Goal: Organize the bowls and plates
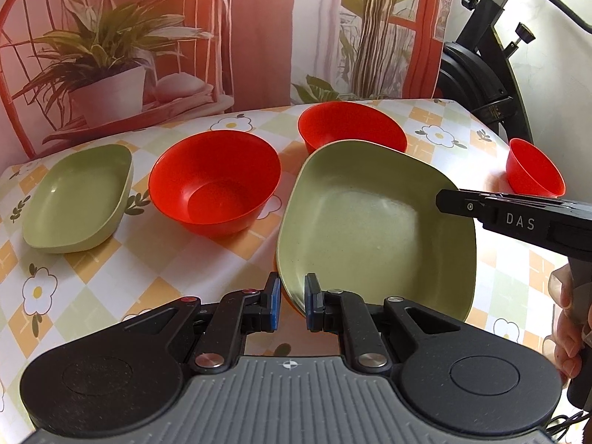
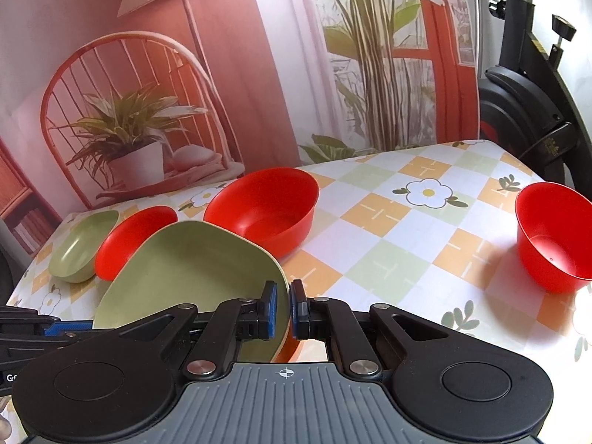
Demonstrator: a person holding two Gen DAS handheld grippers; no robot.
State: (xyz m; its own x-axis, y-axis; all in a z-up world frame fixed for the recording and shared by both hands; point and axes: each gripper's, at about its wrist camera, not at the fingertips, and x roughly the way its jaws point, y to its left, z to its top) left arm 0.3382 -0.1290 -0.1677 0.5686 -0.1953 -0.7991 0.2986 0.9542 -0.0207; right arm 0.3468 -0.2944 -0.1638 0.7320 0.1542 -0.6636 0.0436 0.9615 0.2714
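A large green plate [image 1: 373, 222] [image 2: 192, 273] is held tilted above the table, with an orange sliver showing under its near edge. My left gripper [image 1: 293, 303] is shut on the plate's near rim. My right gripper [image 2: 284, 309] is shut on its right rim, and its finger [image 1: 449, 201] shows there in the left wrist view. A small green dish [image 1: 77, 199] [image 2: 81, 248] lies at far left. Beside it sits a red bowl [image 1: 214, 181] [image 2: 133, 236], with another red bowl [image 1: 351, 125] [image 2: 262, 207] behind the plate. A smaller red bowl [image 1: 532, 166] [image 2: 555, 236] stands at right.
The table carries a checked flower-print cloth [image 1: 185, 270] [image 2: 388, 229]. A printed backdrop of a chair and plants hangs behind it. An exercise bike [image 1: 477, 74] [image 2: 525, 103] stands off the far right corner. A hand [image 1: 566, 314] grips the right tool.
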